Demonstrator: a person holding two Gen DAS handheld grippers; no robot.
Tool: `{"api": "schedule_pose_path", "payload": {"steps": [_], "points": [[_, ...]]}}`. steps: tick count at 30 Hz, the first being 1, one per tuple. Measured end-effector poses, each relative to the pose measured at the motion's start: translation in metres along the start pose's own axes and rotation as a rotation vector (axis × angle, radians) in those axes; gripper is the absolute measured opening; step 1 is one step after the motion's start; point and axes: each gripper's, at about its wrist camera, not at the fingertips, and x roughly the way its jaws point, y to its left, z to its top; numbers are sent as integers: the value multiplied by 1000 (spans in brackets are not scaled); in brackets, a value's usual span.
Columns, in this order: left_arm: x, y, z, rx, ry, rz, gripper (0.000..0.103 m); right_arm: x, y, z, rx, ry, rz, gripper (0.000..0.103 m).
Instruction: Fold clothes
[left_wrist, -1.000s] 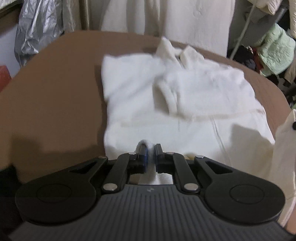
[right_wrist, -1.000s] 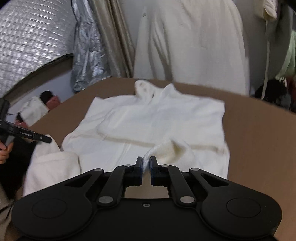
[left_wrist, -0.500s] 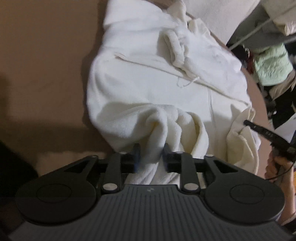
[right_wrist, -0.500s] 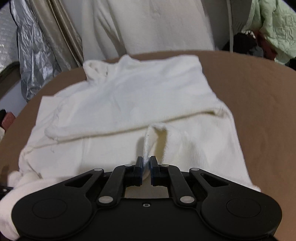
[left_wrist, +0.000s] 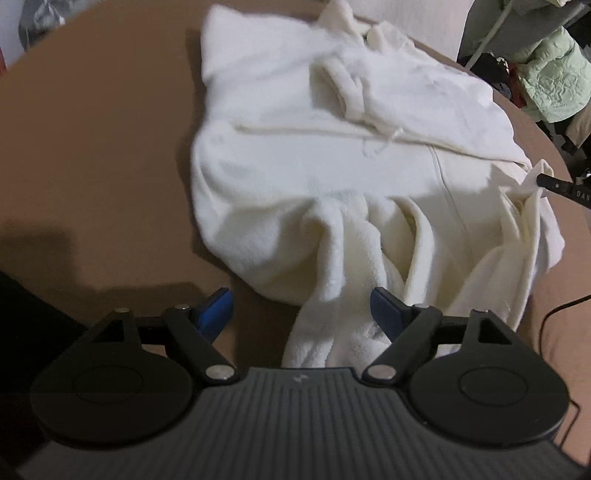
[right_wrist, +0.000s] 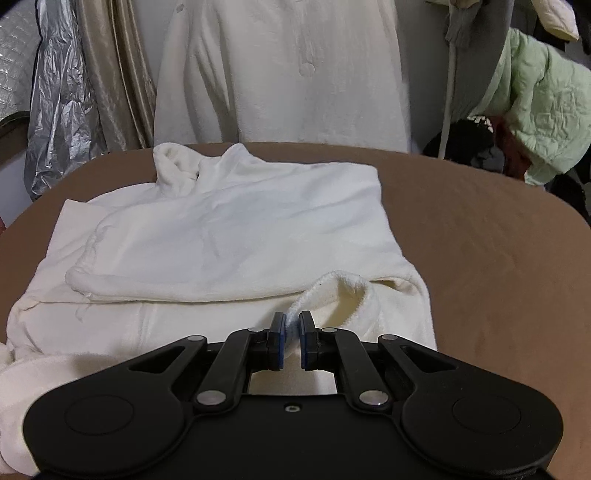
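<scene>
Gaping wide, the left gripper (left_wrist: 301, 308) has its blue pads (left_wrist: 216, 306) well apart, with a bunched fold of the white fleece garment (left_wrist: 332, 177) lying loose between them and touching neither. The right gripper (right_wrist: 291, 334) is clenched on a raised ridge of the same garment's hem, its pads pressed on the cloth from both sides. In the left wrist view its tip shows at the far right edge, pinching a lifted corner of the cloth. The garment lies spread on the brown table (right_wrist: 480, 229), collar toward the far edge, one sleeve folded across the body. Beyond the table hang a white robe (right_wrist: 288, 70), a pale green quilted jacket (right_wrist: 546, 107) and a silver foil sheet (right_wrist: 59, 122).
</scene>
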Motion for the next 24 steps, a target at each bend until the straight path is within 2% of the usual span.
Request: {"api": "schedule_pose_path", "payload": {"steps": [4, 8, 10, 12, 15, 16, 18, 19, 20, 22, 23, 24], "points": [[3, 8, -2, -18, 21, -17, 86, -5, -3, -4, 0, -6, -3, 8], [16, 22, -7, -101, 50, -55, 88, -8, -9, -6, 22, -28, 19, 9], [23, 29, -10, -143, 64, -73, 96, -8, -13, -6, 55, -30, 24, 9], [30, 36, -12, -185, 78, -92, 97, -9, -16, -7, 73, -32, 28, 9], [25, 37, -17, -250, 52, -162, 97, -10, -16, -9, 81, -46, 34, 9], [22, 30, -17, -228, 50, -211, 96, -10, -16, -10, 83, -46, 31, 9], [18, 10, -14, -139, 52, -304, 80, -10, -16, -11, 89, -40, 11, 9], [15, 0, -14, -88, 44, -315, 57, -12, -15, -11, 89, -34, 0, 9], [10, -11, -14, -33, 27, -294, 48, -14, -14, -9, 80, -27, -10, 9], [1, -26, -16, 54, -15, -242, 42, -18, -9, -3, 45, -1, -28, 9], [0, -27, -17, 63, -22, -229, 36, -18, -8, -1, 32, 28, -31, 10], [-1, -26, -17, 57, -21, -225, 36, -14, -8, 1, 25, 76, -26, 10]]}}
